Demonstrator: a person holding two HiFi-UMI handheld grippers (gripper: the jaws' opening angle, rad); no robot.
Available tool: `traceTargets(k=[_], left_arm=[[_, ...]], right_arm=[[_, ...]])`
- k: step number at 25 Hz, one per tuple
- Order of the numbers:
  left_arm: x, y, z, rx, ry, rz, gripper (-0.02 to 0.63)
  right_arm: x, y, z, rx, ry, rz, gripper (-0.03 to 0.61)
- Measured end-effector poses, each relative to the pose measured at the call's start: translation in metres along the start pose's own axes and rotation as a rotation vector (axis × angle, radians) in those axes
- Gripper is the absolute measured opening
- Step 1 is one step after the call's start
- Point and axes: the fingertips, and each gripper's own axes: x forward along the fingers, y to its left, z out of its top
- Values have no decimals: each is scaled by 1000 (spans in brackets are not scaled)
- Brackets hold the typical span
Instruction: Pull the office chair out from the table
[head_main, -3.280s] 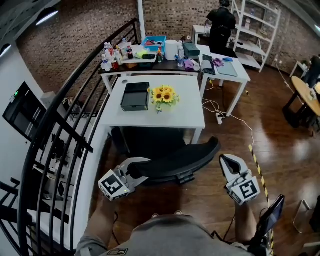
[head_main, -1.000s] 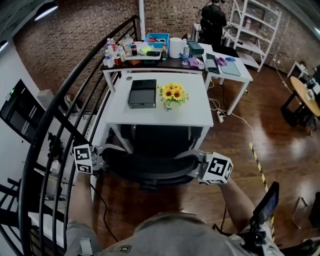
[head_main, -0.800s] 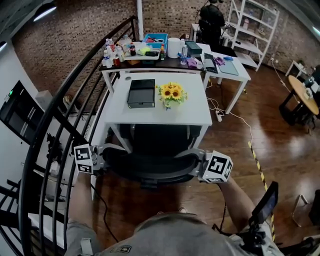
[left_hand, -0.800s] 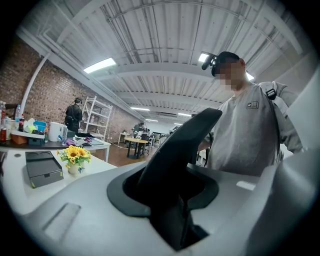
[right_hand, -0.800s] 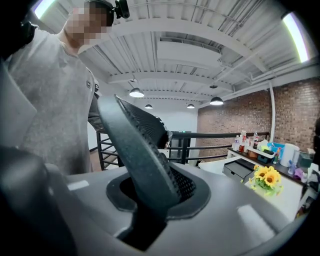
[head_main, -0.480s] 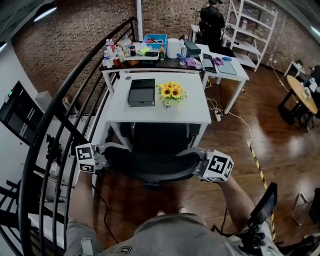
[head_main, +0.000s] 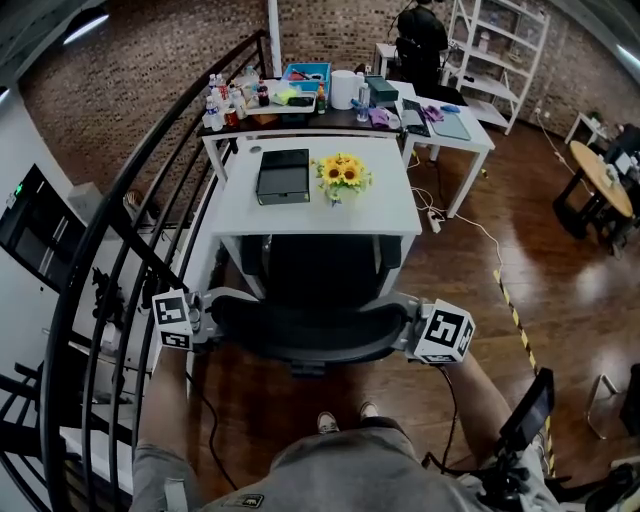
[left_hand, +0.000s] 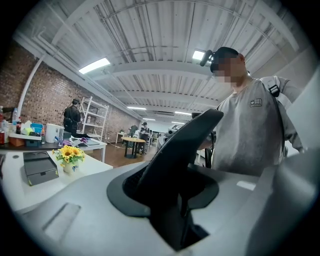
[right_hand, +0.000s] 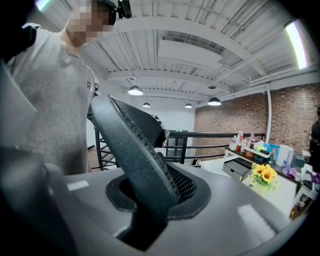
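Head view: the left gripper and the right gripper each clamp one end of the chair backrest, the curved black back spanning the gap between them. Ahead of both grippers stands the white table, and the front of the seat and the armrests appear to sit at or just under its near edge. So the pull looks partly done, with the seat yet to come clear. Open wood floor lies behind the grippers, though the person's shoes stand just behind the chair base. A black railing runs close along the left gripper's outer side, while the right gripper's outer side has free floor.

Left gripper view: the grey jaws are closed partway on the backrest's edge, which rises from between them toward the person's torso. The table top lies off to the gripper's side.

Right gripper view: the jaws pinch the mesh end of the backrest. The railing and table show beyond it.
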Motion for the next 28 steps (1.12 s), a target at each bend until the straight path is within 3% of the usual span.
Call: traceTargets(k=[12,28], left_arm=[[-5,-55,-9,-9,-17,33,140],[3,-162,-19,-32,-28,57,141]], right_arm=[[-5,61,2,-4,-22,18,98],[-33,164,4,-2,-51,39,97]])
